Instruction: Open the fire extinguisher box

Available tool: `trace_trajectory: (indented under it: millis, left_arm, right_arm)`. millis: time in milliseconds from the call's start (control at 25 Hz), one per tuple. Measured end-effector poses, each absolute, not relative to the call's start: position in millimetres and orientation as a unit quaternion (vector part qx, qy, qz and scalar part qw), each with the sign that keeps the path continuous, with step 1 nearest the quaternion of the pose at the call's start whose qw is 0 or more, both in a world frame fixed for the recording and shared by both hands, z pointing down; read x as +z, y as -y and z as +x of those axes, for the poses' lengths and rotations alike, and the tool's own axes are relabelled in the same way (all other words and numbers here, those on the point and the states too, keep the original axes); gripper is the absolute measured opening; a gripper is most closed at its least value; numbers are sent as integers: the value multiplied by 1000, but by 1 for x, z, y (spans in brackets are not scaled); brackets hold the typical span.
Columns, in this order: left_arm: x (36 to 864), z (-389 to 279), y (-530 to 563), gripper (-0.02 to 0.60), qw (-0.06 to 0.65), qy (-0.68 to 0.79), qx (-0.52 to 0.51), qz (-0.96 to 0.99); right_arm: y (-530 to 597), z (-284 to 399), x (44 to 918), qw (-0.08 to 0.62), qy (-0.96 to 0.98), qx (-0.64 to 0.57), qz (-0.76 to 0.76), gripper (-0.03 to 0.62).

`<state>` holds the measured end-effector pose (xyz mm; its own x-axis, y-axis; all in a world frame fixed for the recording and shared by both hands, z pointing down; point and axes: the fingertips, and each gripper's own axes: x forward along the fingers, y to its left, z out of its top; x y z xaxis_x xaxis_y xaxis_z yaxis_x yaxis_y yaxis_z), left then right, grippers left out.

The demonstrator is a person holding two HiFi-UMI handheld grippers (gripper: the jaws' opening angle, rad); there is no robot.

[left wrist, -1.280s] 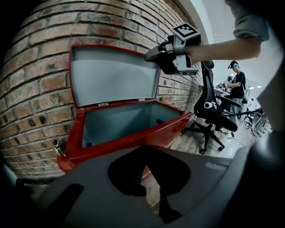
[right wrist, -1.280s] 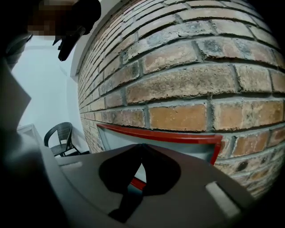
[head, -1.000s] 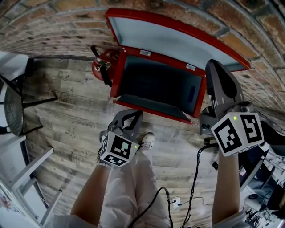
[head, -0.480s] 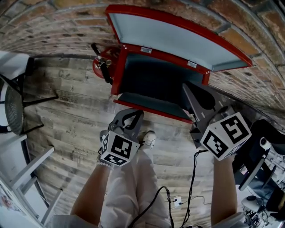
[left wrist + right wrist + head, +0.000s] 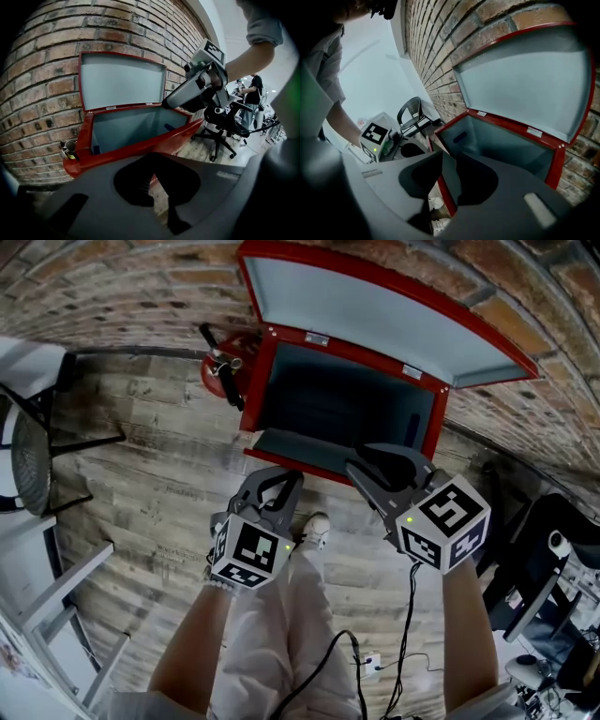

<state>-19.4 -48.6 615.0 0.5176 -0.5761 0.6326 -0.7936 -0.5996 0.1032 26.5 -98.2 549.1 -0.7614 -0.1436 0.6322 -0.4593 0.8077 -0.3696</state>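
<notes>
Nearest, at 7 o'clock, the left gripper [image 5: 284,482] hung where it had been, jaws together on nothing. At 5 o'clock the right gripper [image 5: 367,465] had dropped from beside the lid [image 5: 375,320] to the box's front lip, jaws just parting, gripping nothing. Beyond, at 12, the fire extinguisher box [image 5: 349,409] stood open against the brick wall [image 5: 141,292].

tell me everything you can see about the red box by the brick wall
The box is a long red chest, metal by the look of it, with a dull grey-blue inside that looks empty. Its lid, red-rimmed and pale grey underneath, is swung fully open and stands back against the brick wall. Two small pale plates sit on the rear rim. The box rests on the wood-plank floor at the foot of the wall, with a red fire extinguisher close beside its left end.
</notes>
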Motion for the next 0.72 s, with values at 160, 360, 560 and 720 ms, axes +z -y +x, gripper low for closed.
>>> trace_trajectory:
  millis: [160,360,560,720]
  left_arm:
    - [616,-20,44,-2,195,405,280,848]
    - [617,-19,37,-2,196,406,281,847]
    - [619,-19,31,-2,196,402,284,848]
    - [621,-19,25,-2,196,401,286,848]
  right_arm:
    - [77,21,565,343,897,254,117,100]
    - [56,19,582,389,887,239,68,98]
    - [40,18,594,415,877,241,35,95]
    - [34,18,598,423,871,249,22,81]
